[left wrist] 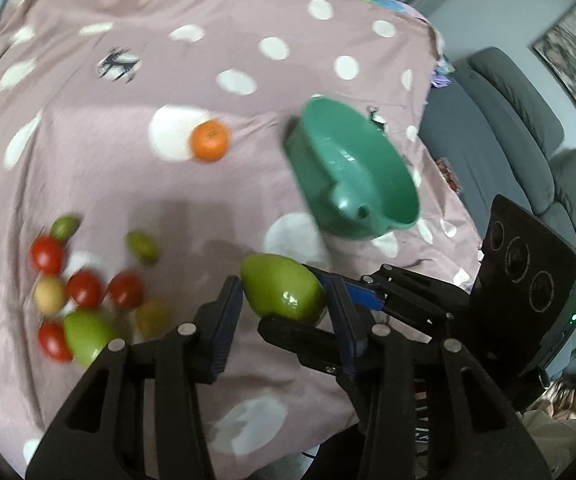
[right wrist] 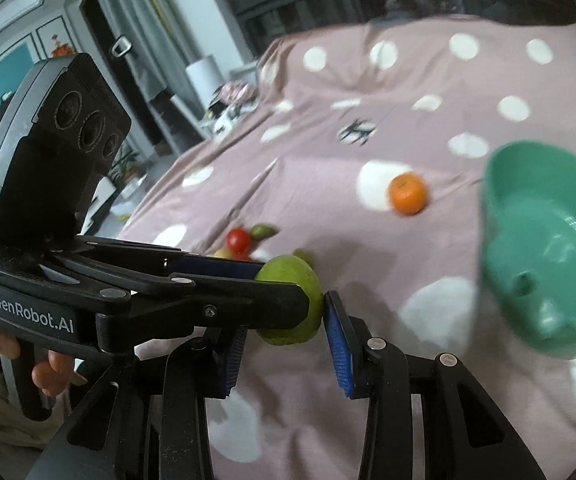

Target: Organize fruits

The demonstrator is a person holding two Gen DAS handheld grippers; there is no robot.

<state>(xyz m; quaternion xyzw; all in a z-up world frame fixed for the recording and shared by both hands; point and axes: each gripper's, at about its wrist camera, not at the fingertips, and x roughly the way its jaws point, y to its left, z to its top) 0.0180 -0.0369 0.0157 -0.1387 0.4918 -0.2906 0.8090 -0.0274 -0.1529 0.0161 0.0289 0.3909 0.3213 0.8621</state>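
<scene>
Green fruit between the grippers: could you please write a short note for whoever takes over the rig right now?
Left gripper and right gripper: both have their jaws close around the same green fruit, crossing each other; which one carries it cannot be told.
Green bowl: tipped on the dotted cloth, nothing visible inside.
Orange: alone on the cloth, left of the bowl.
Pile of tomatoes and green fruits: loose on the cloth.
Done: nothing sorted yet.
Left: probably settle the grip, then bowl the fruit.
</scene>
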